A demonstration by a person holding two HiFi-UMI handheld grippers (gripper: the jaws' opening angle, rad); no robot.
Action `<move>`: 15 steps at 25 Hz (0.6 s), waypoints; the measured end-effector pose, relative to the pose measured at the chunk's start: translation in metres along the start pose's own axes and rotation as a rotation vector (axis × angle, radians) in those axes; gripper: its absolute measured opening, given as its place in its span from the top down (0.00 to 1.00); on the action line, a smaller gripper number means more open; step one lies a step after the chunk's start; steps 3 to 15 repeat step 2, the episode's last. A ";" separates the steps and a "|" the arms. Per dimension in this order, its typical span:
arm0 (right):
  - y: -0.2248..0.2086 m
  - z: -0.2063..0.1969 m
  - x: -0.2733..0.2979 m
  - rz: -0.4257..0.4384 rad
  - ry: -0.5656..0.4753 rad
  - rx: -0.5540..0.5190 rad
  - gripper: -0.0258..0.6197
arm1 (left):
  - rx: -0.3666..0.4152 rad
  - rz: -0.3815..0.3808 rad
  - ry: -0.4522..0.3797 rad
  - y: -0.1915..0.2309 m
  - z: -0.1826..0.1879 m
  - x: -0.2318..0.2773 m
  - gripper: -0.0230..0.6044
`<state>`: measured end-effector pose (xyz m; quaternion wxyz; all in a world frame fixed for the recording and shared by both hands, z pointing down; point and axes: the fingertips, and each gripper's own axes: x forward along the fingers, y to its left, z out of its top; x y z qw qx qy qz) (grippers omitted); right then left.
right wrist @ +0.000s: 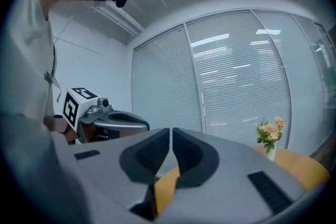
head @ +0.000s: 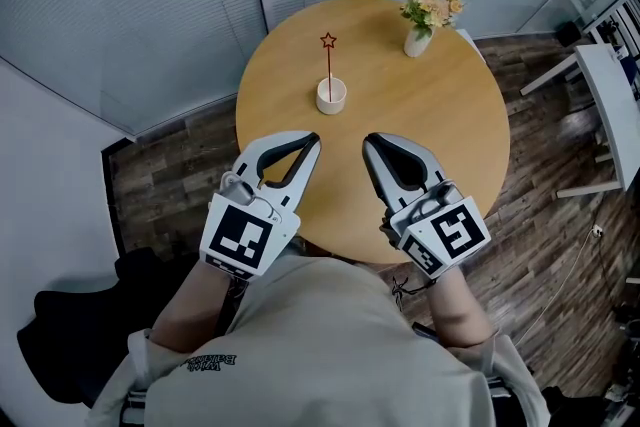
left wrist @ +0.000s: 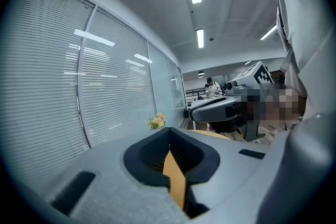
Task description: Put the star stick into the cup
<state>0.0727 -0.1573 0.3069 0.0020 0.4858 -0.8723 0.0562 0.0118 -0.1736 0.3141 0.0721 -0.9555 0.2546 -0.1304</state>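
Star stick [head: 328, 65] upright in cup [head: 331, 96]; bare table [head: 450, 115] between it and closed, empty left gripper [head: 312, 143], right gripper [head: 371, 142] at near edge

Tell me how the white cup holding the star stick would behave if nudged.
The cup looks small and squat, so probably light and likelier to slide on the smooth table than tip. The star stick is thin and stands well above the rim, so it would likely wobble or shift.

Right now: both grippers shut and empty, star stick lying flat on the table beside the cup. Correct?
No. Head view shows the star stick standing upright in the cup, not flat beside it. The left gripper and right gripper are shut and empty, as you said.
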 end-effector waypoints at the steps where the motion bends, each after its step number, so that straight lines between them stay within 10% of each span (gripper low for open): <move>1: 0.000 -0.001 0.000 0.001 0.002 0.004 0.90 | 0.002 -0.002 0.003 0.001 0.000 -0.001 0.93; 15: 0.001 -0.002 0.001 0.003 0.004 0.008 0.90 | 0.004 -0.003 0.005 0.001 -0.001 -0.002 0.93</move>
